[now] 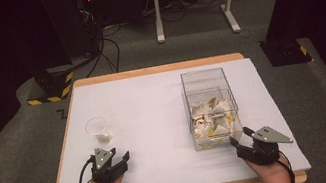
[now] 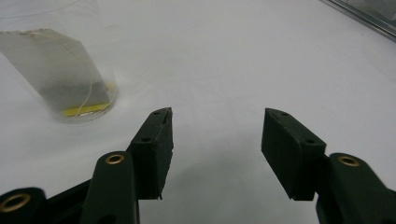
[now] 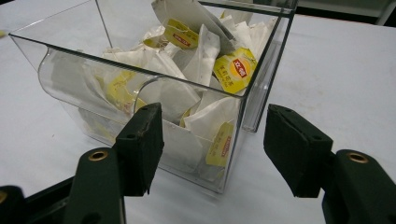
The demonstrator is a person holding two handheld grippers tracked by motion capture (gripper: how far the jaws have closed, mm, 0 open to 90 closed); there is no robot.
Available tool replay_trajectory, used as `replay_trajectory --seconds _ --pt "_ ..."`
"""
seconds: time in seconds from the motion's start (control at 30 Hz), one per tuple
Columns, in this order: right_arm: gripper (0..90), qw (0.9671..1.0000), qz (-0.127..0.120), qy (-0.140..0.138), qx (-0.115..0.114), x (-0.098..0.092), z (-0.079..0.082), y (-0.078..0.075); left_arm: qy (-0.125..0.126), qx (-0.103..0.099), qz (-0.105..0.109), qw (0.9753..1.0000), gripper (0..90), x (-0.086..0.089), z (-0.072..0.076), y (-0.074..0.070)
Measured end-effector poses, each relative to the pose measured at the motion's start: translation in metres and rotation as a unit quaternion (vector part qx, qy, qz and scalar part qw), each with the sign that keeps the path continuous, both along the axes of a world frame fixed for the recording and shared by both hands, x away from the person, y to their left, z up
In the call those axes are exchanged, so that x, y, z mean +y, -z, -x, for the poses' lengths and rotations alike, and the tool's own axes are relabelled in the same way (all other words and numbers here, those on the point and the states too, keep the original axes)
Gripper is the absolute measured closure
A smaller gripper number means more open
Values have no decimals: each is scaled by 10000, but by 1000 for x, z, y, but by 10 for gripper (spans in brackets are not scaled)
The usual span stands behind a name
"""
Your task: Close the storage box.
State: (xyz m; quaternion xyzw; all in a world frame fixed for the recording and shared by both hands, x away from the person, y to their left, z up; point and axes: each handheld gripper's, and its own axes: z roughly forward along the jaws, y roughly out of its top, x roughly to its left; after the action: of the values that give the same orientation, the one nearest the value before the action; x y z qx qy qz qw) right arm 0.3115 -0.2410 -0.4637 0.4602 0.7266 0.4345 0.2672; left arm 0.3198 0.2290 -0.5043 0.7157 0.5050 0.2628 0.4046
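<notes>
**Claws parted, one tea bag in the cup**

At lower left of the high view the left claw (image 1: 111, 164) is held apart and empty; at lower right the right claw (image 1: 246, 143) likewise. Beyond, a cup (image 1: 96, 127) holds what is probably one tea bag (image 2: 60, 74). The clear box (image 1: 210, 108) of tea bags (image 3: 196, 56) is left untouched on the counter (image 1: 153, 103).

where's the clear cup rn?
In the high view the clear cup stands on the left part of the white table, just ahead of the left gripper, with a tea bag inside; the clear box sits across to its right.
</notes>
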Motion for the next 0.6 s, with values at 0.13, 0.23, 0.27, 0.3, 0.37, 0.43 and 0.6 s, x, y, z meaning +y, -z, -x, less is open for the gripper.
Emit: replay_trajectory --seconds 0.13,0.23,0.27,0.3,0.37,0.43,0.6 --pt "381 10000 30 47 -22 1 -3 2 3 3 1 10000 437 0 0 0" --pt "381 9999 64 93 -23 2 -7 4 2 15 -5 10000 437 0 0 0" --pt "381 9999 71 118 -33 2 -10 4 2 15 -9 10000 438 0 0 0" --pt "381 9999 71 118 -33 2 -10 4 0 17 -11 10000 438 0 0 0" --pt "380 9999 77 140 -41 2 -13 5 0 20 -13 10000 438 0 0 0" --pt "378 9998 81 171 -58 3 -16 5 -3 19 -12 10000 438 0 0 0" --pt "378 9997 69 234 -57 5 -24 5 0 14 -7 10000 437 0 0 0"
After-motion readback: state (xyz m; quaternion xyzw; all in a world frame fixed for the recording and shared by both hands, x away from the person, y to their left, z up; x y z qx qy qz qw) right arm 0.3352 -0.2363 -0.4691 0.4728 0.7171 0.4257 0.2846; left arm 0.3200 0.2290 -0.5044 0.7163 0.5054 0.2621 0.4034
